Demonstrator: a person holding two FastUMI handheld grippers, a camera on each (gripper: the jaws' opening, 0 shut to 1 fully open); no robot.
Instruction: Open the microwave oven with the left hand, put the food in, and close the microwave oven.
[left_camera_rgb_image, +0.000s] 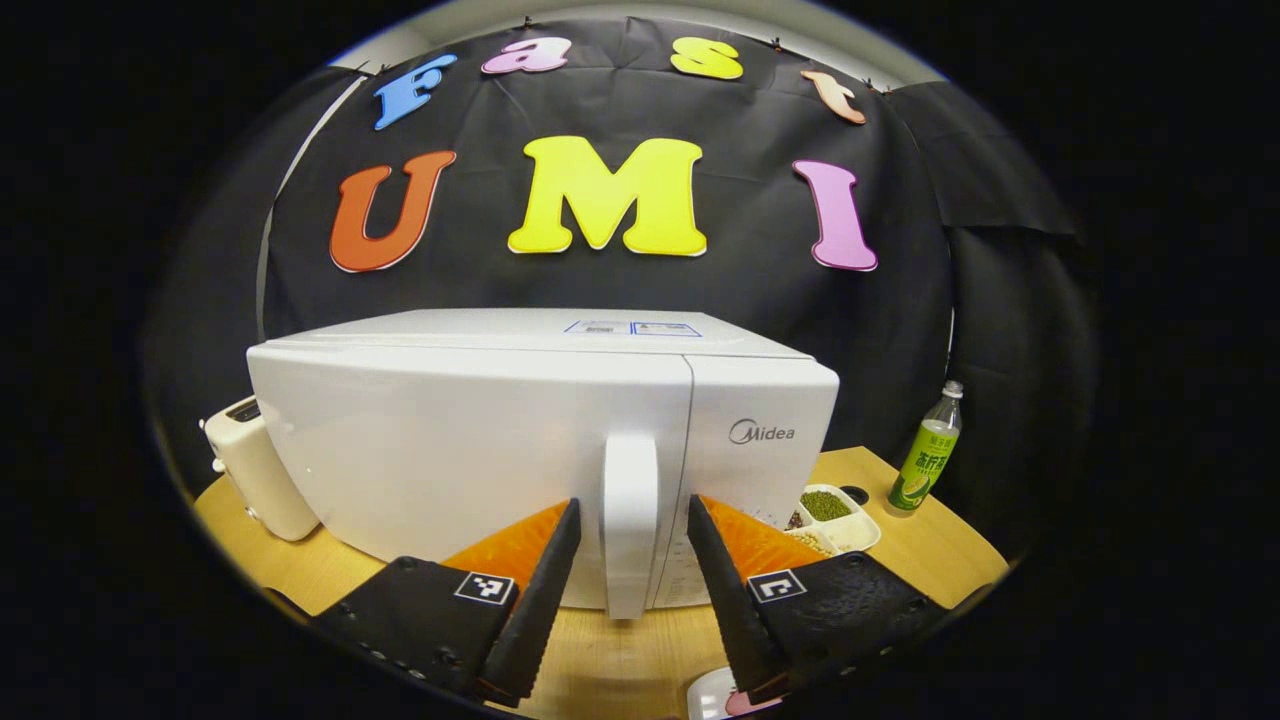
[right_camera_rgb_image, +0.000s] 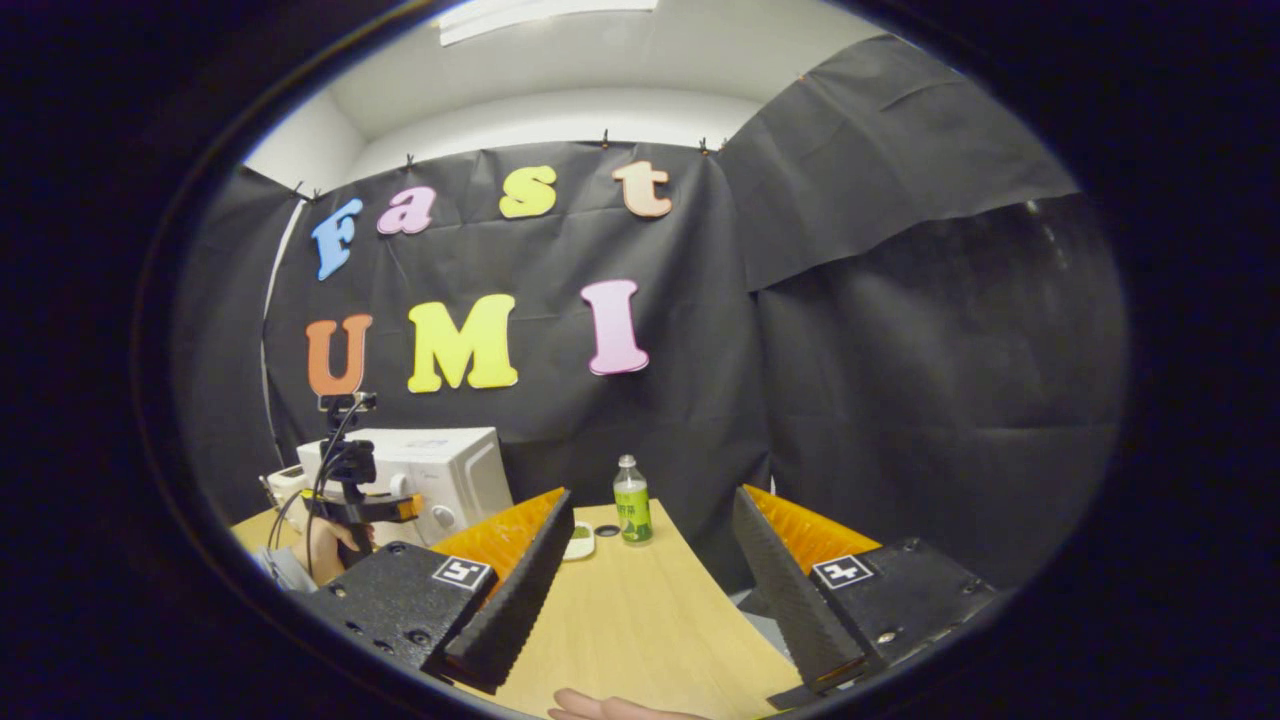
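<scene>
My left gripper (left_camera_rgb_image: 630, 590) straddles the microwave (left_camera_rgb_image: 540, 440) door handle (left_camera_rgb_image: 630, 520) at twelve o'clock, fingers wide, not gripping. Door closed. My right gripper (right_camera_rgb_image: 650, 590) gapes empty. Nothing done yet, I judge.

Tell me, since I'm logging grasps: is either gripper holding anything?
Nothing is held: left gripper straddles the white microwave door handle, open; right gripper open over the wooden table.

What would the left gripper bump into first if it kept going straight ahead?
Most likely the microwave's door handle, which stands between the open fingers of the left gripper; depth is hard to judge.
</scene>
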